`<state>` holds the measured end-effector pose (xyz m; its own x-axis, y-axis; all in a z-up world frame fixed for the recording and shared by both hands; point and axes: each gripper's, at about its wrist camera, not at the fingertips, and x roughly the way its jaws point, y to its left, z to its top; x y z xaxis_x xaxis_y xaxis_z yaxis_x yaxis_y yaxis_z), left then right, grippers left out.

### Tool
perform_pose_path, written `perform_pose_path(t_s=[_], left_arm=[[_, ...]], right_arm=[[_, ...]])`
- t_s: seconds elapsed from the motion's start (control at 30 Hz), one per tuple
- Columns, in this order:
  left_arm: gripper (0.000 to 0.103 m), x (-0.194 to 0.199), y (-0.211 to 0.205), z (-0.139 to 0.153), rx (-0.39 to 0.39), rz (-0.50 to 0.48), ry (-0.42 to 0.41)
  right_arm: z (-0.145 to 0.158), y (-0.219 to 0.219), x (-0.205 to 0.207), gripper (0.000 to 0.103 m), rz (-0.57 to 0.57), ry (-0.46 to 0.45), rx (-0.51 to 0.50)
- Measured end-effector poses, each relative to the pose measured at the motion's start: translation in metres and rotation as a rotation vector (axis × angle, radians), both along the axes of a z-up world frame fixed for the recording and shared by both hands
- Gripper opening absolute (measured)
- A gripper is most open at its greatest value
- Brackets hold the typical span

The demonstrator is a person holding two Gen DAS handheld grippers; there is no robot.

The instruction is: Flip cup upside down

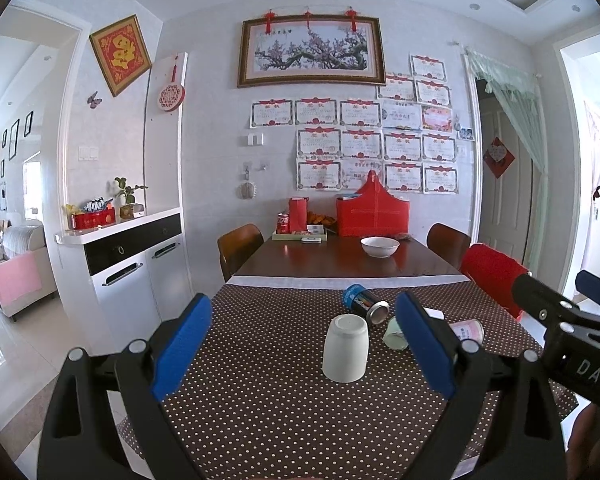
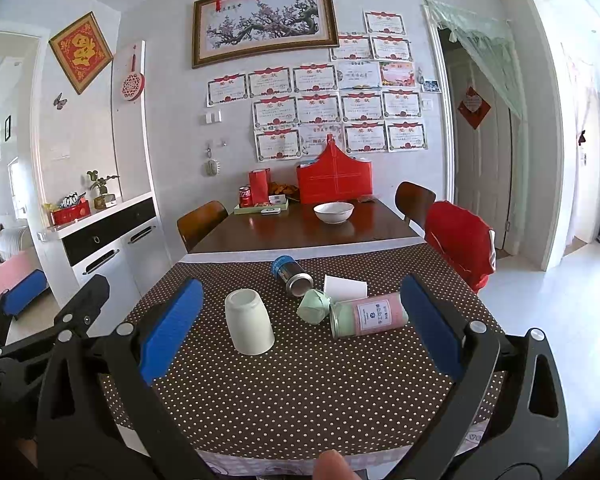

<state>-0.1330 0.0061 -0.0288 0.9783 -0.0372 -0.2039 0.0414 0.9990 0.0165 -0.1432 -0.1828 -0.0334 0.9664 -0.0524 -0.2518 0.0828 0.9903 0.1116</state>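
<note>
A white cup [image 1: 346,349] stands upside down, base up, on the brown dotted tablecloth [image 1: 260,408]; it also shows in the right wrist view [image 2: 249,321]. My left gripper [image 1: 304,344] is open and empty, its blue pads either side of the cup and a little nearer than it. My right gripper [image 2: 302,328] is open and empty, held back from the cup, which lies left of its centre. The right gripper also shows at the right edge of the left wrist view [image 1: 568,300].
Behind the cup lie a dark blue can [image 2: 291,272], a small green cup on its side [image 2: 314,306], a pink and green tin [image 2: 368,314] and a white paper cup [image 2: 345,287]. Farther back stand a white bowl [image 2: 333,212], a red bag [image 2: 334,180] and chairs.
</note>
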Motion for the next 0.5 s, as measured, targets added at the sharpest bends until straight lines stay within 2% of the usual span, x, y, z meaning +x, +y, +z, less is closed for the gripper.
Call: perform_pose_path(t_s=[0.3,0.5], left_arm=[[0.092,0.0019,0.0019,-0.0013,-0.022,-0.011,0.013],[0.092,0.0034,-0.0013,-0.0032,0.005,0.005,0.017]], right_arm=[[-0.0004,0.0006,-0.0002,0.097,-0.002,0.000,-0.002],[-0.0006,0.0009,0.0002,0.097,-0.003,0.002,0.002]])
